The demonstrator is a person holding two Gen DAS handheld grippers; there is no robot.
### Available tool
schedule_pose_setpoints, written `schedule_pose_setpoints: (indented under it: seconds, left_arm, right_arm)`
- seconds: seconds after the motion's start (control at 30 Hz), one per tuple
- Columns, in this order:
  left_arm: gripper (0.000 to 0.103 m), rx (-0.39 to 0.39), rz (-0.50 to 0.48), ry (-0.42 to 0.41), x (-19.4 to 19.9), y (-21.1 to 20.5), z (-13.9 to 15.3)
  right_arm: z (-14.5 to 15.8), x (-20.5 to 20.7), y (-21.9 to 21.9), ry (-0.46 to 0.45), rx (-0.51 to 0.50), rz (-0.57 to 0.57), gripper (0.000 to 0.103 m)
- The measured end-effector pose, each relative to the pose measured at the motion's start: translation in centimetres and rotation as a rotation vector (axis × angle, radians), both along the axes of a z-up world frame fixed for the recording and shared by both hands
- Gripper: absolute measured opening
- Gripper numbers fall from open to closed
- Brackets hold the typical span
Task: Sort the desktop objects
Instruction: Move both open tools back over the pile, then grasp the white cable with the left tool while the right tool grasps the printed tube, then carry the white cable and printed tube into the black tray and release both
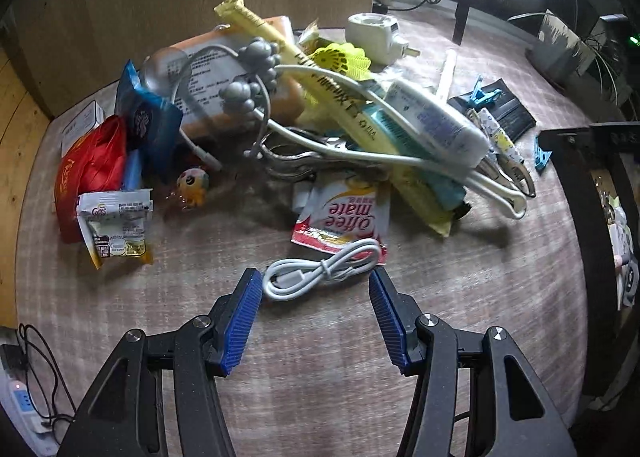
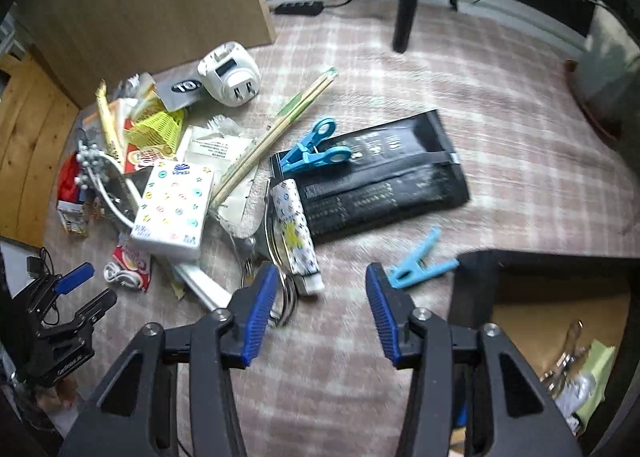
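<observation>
1. Hovering over the pink-and-white checked tablecloth [image 1: 480, 297], the left gripper [image 1: 316, 289] has its blue ribbed fingers [image 1: 244, 317] spread wide and holds nothing.
2. The coiled white USB cable [image 1: 320, 269] serves as the landmark: it lies on the cloth just beyond and between those fingertips, touching neither pad as far as can be seen.
3. Directly behind the cable, partly under it, lies a red-and-white "Coffee mate" sachet [image 1: 344, 213].
4. Further behind the cable rises the main heap: a long yellow paper-wrapped stick [image 1: 336, 97], a white plastic tube with blue print [image 1: 432, 121], a grey knobbed massager with white curved arms [image 1: 252, 73] and an orange-backed flat packet [image 1: 224, 85].
5. To the left of the cable sit a small white coffee sachet [image 1: 116, 225], a red crumpled bag [image 1: 92, 173] and a blue foil packet [image 1: 148, 117].
6. Far right of the cable, a black flat pouch [image 1: 500, 109] carries a blue plastic clip [image 1: 484, 93].
7. The right gripper [image 2: 322, 289] is likewise wide open and empty, its blue fingers [image 2: 260, 313] above bare cloth.
8. In the right wrist view the cable [image 2: 120, 275] appears at the left of the heap; a light-blue clothes peg [image 2: 420, 265] lies just beyond the right gripper's right fingertip.
9. A starred white tube [image 2: 294, 233] and a white tissue pack with coloured dots [image 2: 176, 209] lie between the cable and that peg.
</observation>
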State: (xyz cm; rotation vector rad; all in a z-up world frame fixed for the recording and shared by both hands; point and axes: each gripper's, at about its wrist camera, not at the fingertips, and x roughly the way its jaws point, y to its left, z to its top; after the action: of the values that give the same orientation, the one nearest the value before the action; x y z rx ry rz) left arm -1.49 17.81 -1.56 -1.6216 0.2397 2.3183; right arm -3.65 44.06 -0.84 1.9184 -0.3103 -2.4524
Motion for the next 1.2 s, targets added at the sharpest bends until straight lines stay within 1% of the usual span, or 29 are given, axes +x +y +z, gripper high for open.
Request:
schedule_pose_setpoints:
  seconds: [0.07, 0.27, 0.37, 0.57, 0.7, 0.77, 0.83, 0.9, 0.97, 1.03, 1.13, 1.2]
  left_arm:
    - [0.053, -0.005, -0.008, -0.002, -0.1, -0.2, -0.1]
    - [0.053, -0.020, -0.030, -0.004, -0.6, -0.5, -0.5]
    - [0.053, -0.032, -0.049, -0.009, -0.7, -0.6, -0.9]
    - [0.053, -0.065, -0.125, -0.010, -0.3, 0.3, -1.5]
    - [0.054, -0.113, -0.188, -0.002, -0.3, 1.2, -2.1]
    - [0.054, -0.132, -0.207, -0.005, -0.2, 1.5, -2.4]
    - [0.049, -0.123, -0.220, -0.005, -0.1, 1.6, -2.3]
    - [0.034, -0.093, -0.231, -0.019, 0.1, 1.5, -2.2]
    - [0.025, -0.074, -0.231, -0.028, 0.3, 1.5, -2.2]
    - [0.025, -0.082, -0.233, -0.028, 0.6, 1.5, -2.1]
    - [0.027, -0.066, -0.234, -0.047, 0.8, 1.6, -1.9]
    - [0.042, -0.083, -0.223, -0.038, 0.7, 1.8, -2.0]
  right_arm:
    - [-0.7, -0.7, 0.0, -0.020, -0.002, -0.001, 0.037]
    - [-2.3, -1.6, 0.0, -0.063, -0.042, -0.002, 0.037]
    - [-2.8, -1.8, -0.5, -0.072, -0.032, 0.008, 0.036]
    - [-3.5, -2.4, -1.3, -0.083, -0.011, 0.006, 0.032]
    - [-3.7, -2.8, -2.1, -0.083, 0.013, 0.019, 0.030]
    - [-3.7, -2.7, -2.5, -0.082, 0.021, 0.029, 0.026]
    - [-3.7, -2.4, -2.8, -0.085, 0.019, 0.034, 0.021]
    - [-3.8, -2.1, -2.9, -0.085, 0.019, 0.032, 0.017]
    - [-3.8, -1.8, -2.9, -0.086, 0.016, 0.024, 0.013]
    - [-3.8, -1.3, -2.8, -0.089, 0.012, 0.023, 0.012]
    - [-3.8, -0.7, -2.8, -0.089, 0.012, 0.025, 0.011]
    - [-3.7, -0.6, -2.8, -0.087, 0.008, 0.018, 0.011]
